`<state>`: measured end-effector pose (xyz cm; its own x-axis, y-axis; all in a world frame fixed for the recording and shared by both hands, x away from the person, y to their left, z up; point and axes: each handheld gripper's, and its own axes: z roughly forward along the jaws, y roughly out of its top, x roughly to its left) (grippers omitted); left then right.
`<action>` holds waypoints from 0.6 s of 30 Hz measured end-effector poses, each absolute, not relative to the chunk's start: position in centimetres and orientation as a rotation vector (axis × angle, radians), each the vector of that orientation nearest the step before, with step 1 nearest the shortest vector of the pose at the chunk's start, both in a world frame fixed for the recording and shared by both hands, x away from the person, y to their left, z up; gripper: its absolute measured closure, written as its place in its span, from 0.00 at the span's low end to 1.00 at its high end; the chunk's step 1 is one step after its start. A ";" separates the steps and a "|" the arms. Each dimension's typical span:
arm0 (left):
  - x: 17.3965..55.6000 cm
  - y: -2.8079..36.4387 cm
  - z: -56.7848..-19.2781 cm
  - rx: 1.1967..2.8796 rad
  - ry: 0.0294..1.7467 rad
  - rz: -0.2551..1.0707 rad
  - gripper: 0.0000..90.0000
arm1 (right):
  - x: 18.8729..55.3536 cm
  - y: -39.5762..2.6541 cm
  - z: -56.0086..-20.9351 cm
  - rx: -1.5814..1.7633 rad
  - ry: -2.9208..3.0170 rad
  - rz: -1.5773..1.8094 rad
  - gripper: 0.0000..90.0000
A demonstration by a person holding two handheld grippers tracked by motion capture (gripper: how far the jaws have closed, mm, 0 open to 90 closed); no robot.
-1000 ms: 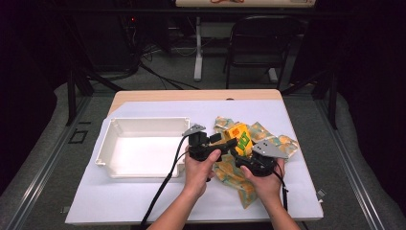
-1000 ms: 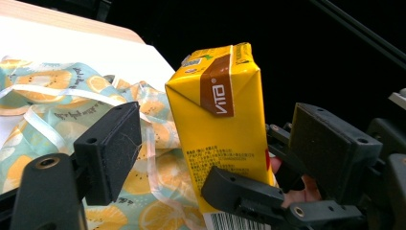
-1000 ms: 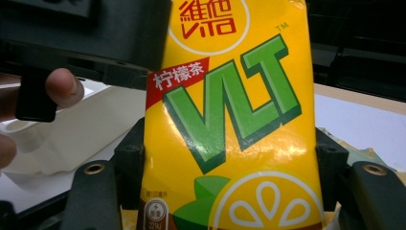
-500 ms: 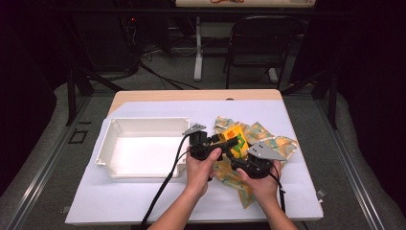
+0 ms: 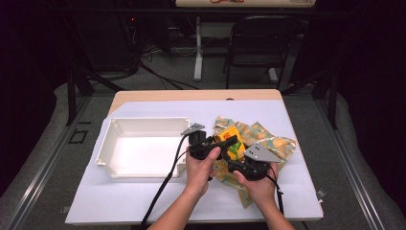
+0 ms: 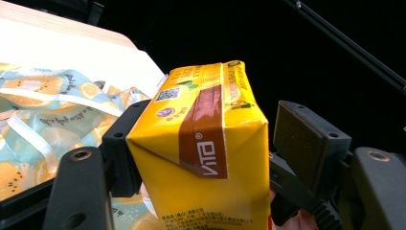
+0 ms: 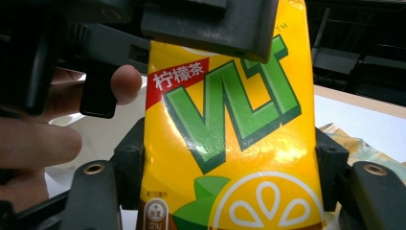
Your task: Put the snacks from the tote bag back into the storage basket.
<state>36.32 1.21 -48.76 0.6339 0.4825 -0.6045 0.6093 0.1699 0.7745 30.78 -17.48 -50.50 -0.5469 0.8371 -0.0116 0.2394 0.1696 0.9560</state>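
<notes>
**Yellow tea carton held between two grippers above a patterned bag**

A yellow lemon-tea carton (image 5: pixel 231 143) sits lifted just above the tabletop (image 5: pixel 297 191), right of centre, over a crumpled bag printed with orange slices (image 5: pixel 268 143). In the right gripper view the carton (image 7: pixel 230 143) stands upright between the black jaws, both pads pressed against its sides: the right gripper (image 5: pixel 242 163) is clamped on it. The left gripper (image 5: pixel 221 142) reaches in from the other side; in the left gripper view one pad lies against the carton (image 6: pixel 206 158) while the other stands a little off its far side, so the jaws, which have just been closing, bracket the carton without squeezing it. The left hand (image 5: pixel 200 165) and right hand (image 5: pixel 258 184) come in from the near edge, close together, with a black cable (image 5: pixel 163 191) trailing back from the left gripper.

Just left of the hands lies a white rectangular tray (image 5: pixel 107 148), its near corner close beside the left hand. The bag spreads beneath and to the right of both grippers. Beyond the tabletop, a folding chair (image 5: pixel 261 43) stands in the dark.
</notes>
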 end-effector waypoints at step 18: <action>35.9 1.5 -48.8 1.516 0.925 -0.097 0.61 | 31.1 -17.7 -50.9 1.011 1.912 1.479 0.26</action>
